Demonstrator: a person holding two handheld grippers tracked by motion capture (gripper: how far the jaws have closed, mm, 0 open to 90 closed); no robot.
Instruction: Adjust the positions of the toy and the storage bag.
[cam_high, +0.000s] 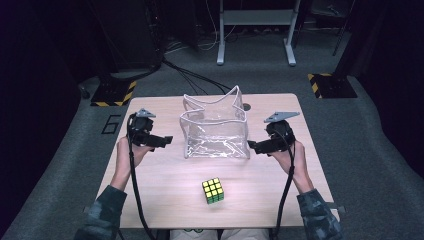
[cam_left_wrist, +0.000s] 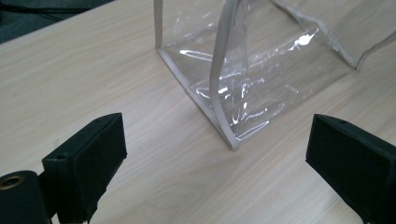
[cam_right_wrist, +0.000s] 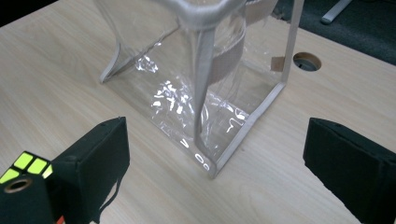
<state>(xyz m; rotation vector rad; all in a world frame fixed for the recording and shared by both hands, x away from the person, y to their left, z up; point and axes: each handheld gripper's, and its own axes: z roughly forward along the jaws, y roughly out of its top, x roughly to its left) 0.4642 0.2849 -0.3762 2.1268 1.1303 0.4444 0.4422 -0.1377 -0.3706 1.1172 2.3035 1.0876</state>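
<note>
A clear plastic bag (cam_high: 215, 127) with white edging stands upright and open-topped in the middle of the wooden table (cam_high: 160, 190). My left gripper (cam_high: 169, 140) hovers just left of the bag, open, pointing at it, with the bag's lower corner (cam_left_wrist: 232, 140) ahead between its jaws and nothing held. On the bag's right side, my right gripper (cam_high: 251, 146) is open too, aimed at the bag's near corner (cam_right_wrist: 212, 170). A Rubik's cube (cam_high: 213, 190) with a yellow top lies on the table in front of the bag, and part of the cube (cam_right_wrist: 25, 165) peeks in beside the right gripper's jaw.
A cable hole (cam_right_wrist: 306, 61) sits in the tabletop behind the bag. Beyond the table's far edge are dark floor cables, a grey desk frame (cam_high: 255, 30) and yellow-black striped bases (cam_high: 114, 93).
</note>
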